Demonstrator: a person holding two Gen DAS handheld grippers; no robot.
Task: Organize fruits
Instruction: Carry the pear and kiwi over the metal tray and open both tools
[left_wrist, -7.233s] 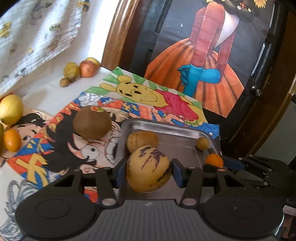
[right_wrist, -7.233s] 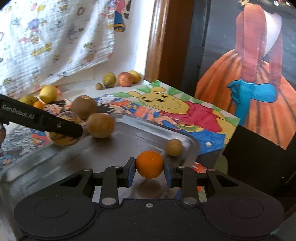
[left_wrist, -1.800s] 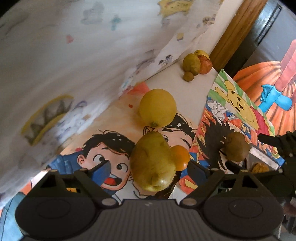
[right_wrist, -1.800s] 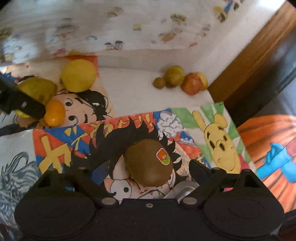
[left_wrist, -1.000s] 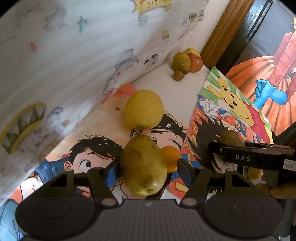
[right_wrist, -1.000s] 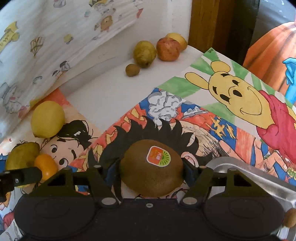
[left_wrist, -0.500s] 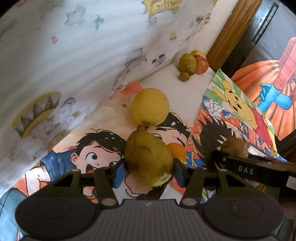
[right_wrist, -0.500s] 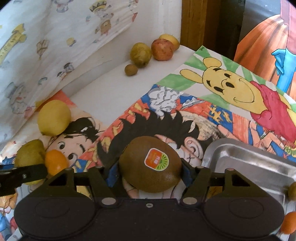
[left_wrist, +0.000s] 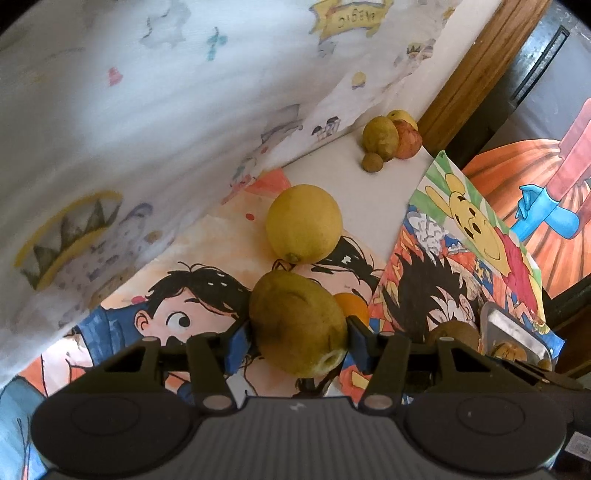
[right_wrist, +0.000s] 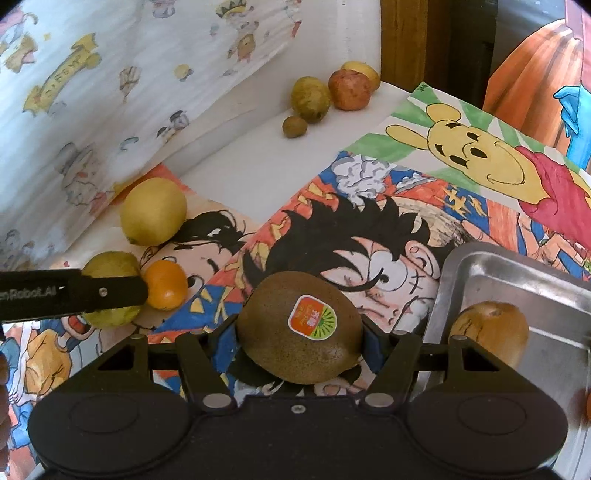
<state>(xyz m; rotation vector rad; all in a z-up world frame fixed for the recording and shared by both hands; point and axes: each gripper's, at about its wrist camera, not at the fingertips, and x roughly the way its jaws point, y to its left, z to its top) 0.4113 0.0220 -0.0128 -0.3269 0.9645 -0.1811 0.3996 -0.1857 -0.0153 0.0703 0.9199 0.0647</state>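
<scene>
In the left wrist view my left gripper (left_wrist: 299, 334) is shut on a yellow-green pear (left_wrist: 297, 323), held just above the cartoon mat. A small orange (left_wrist: 351, 304) lies right behind it and a large lemon (left_wrist: 303, 223) further back. In the right wrist view my right gripper (right_wrist: 299, 332) is shut on a brown kiwi (right_wrist: 299, 326) with an orange-and-green sticker, beside the left edge of the metal tray (right_wrist: 517, 275). A brown fruit (right_wrist: 489, 332) lies inside the tray. The left gripper's finger (right_wrist: 74, 293) crosses the pear (right_wrist: 110, 264) at the left.
A cluster of fruit sits at the back by the wooden frame: a greenish pear (right_wrist: 310, 98), a red apple (right_wrist: 349, 88), a yellow fruit (right_wrist: 364, 72) and a small brown one (right_wrist: 294, 126). A printed cloth (right_wrist: 110, 74) hangs along the left. Cartoon drawings (right_wrist: 480, 151) cover the table.
Both grippers went from open around their fruit to shut on it. The left now holds the pear, the right holds the kiwi and has shifted toward the tray.
</scene>
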